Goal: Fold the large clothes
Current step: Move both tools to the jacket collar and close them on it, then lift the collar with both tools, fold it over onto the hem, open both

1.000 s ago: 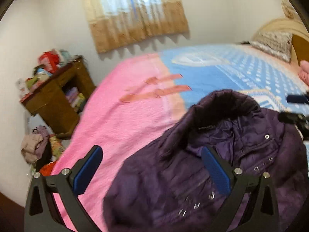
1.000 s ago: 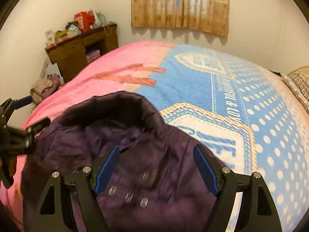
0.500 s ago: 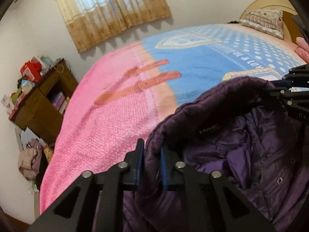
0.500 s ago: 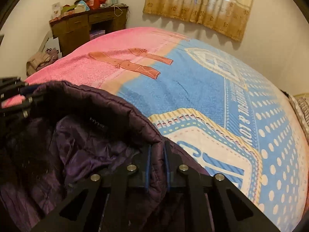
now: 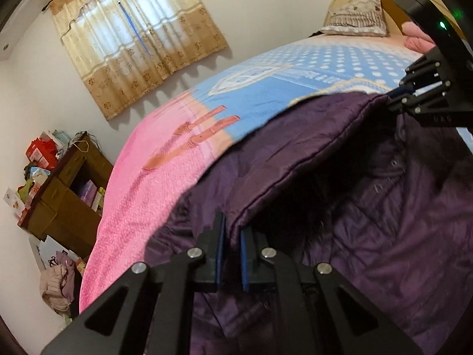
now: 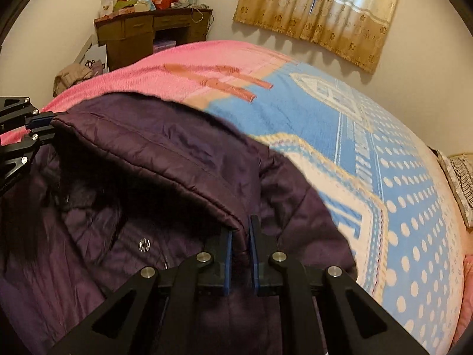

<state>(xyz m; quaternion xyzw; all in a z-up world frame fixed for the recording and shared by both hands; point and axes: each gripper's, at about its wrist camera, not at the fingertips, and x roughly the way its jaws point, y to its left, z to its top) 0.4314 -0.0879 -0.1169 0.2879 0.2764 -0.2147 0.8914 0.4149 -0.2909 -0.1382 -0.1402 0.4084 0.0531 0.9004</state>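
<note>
A dark purple padded jacket (image 5: 369, 207) lies on the bed with its front and snap buttons up. My left gripper (image 5: 232, 236) is shut on the left end of the jacket's top edge. My right gripper (image 6: 240, 236) is shut on the right end of the same edge of the jacket (image 6: 177, 162). The edge is lifted and stretched taut between the two grippers, over the jacket's front. The right gripper also shows in the left wrist view (image 5: 399, 94), and the left gripper in the right wrist view (image 6: 48, 124).
The bed (image 6: 369, 148) has a pink and blue blanket. A brown wooden desk (image 5: 65, 195) with clutter on it stands by the wall left of the bed, with a heap of clothes (image 5: 56, 284) on the floor beside it. A pillow (image 5: 357, 17) lies at the headboard.
Both grippers closed on the jacket's top edge about half a second ago. Since then they have moved apart and lifted the edge, pulling it straight.
</note>
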